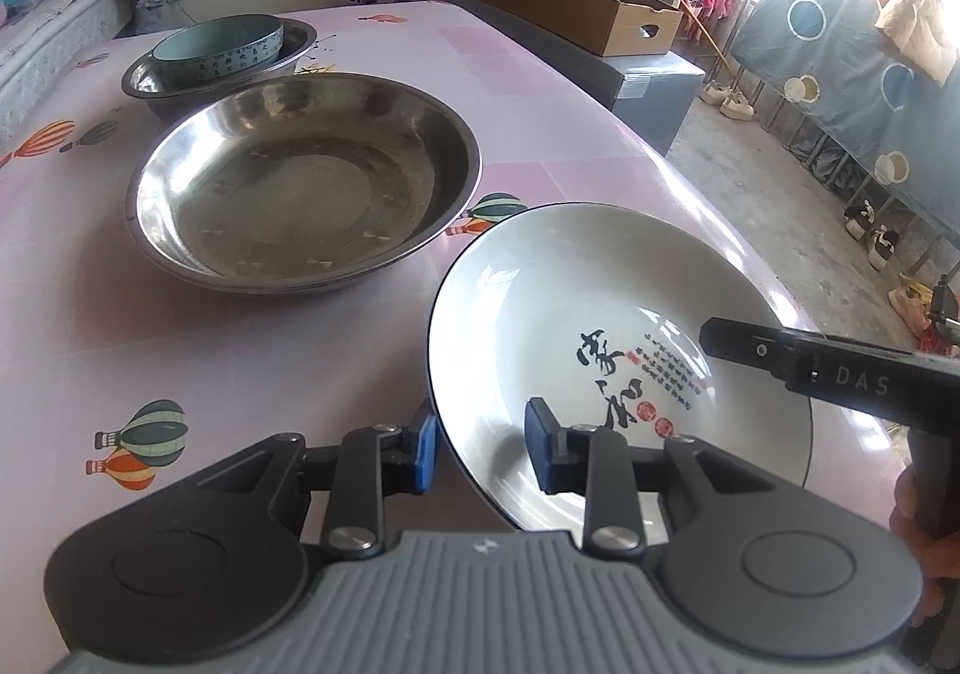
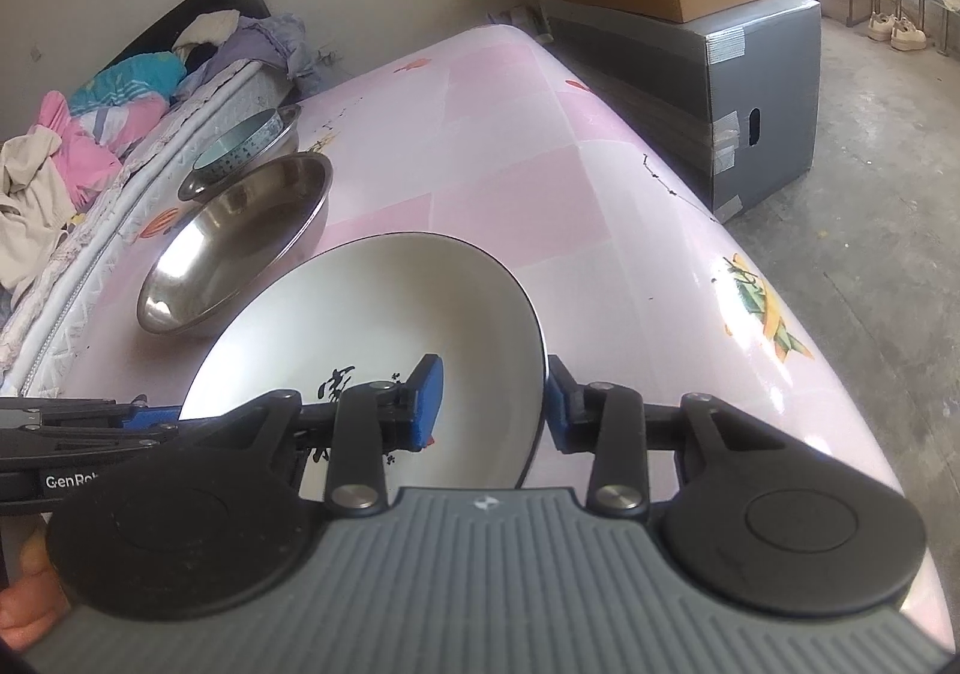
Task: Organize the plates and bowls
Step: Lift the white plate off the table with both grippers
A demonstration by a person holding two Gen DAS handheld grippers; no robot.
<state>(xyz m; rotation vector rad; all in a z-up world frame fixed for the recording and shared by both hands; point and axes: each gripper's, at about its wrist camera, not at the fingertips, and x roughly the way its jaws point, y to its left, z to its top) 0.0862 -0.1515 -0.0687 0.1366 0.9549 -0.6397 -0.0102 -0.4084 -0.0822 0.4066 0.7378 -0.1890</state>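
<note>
A white plate (image 1: 600, 314) with a dark rim and black calligraphy in its well is held tilted above the near right part of the pink desk (image 1: 540, 92). Its left rim is pinched between the blue-padded fingers of the left gripper (image 1: 480, 449); its right rim is pinched by the right gripper (image 2: 495, 404), both angled downward. To the far left, a large steel dish (image 1: 306, 182) is seen on the desk. Beyond it, a teal bowl (image 1: 219, 47) is nested in a second steel dish (image 1: 144, 86).
</note>
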